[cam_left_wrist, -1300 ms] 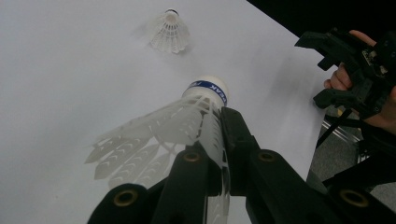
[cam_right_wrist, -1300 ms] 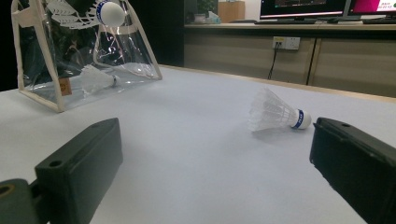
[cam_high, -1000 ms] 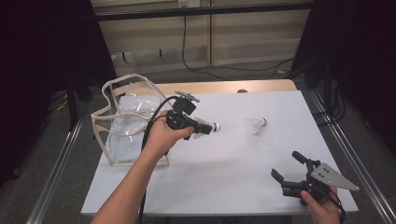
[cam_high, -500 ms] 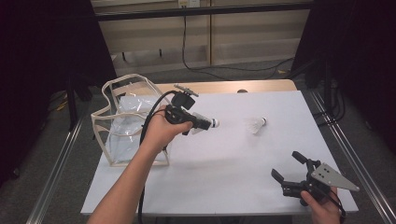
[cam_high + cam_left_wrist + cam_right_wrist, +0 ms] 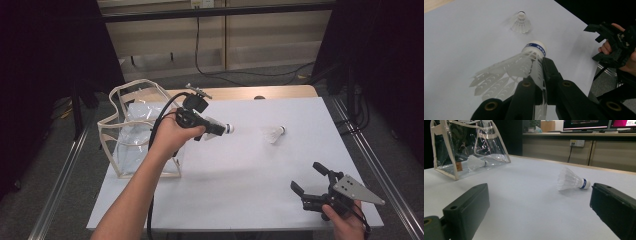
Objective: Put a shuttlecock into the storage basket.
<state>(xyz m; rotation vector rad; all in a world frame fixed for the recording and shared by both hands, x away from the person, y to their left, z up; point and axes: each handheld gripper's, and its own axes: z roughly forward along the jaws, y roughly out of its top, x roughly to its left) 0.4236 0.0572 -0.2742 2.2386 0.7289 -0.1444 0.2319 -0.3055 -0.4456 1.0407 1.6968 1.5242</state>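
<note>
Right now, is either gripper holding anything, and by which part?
The left gripper holds a shuttlecock by its feather skirt, cork end pointing away. The right gripper is open and holds nothing.

We see bare forearms and two black grippers: the left gripper (image 5: 216, 129) trails a black cable, the right gripper (image 5: 312, 186) carries a grey three-cornered plate; brass-ringed holes dot the jaws.
</note>
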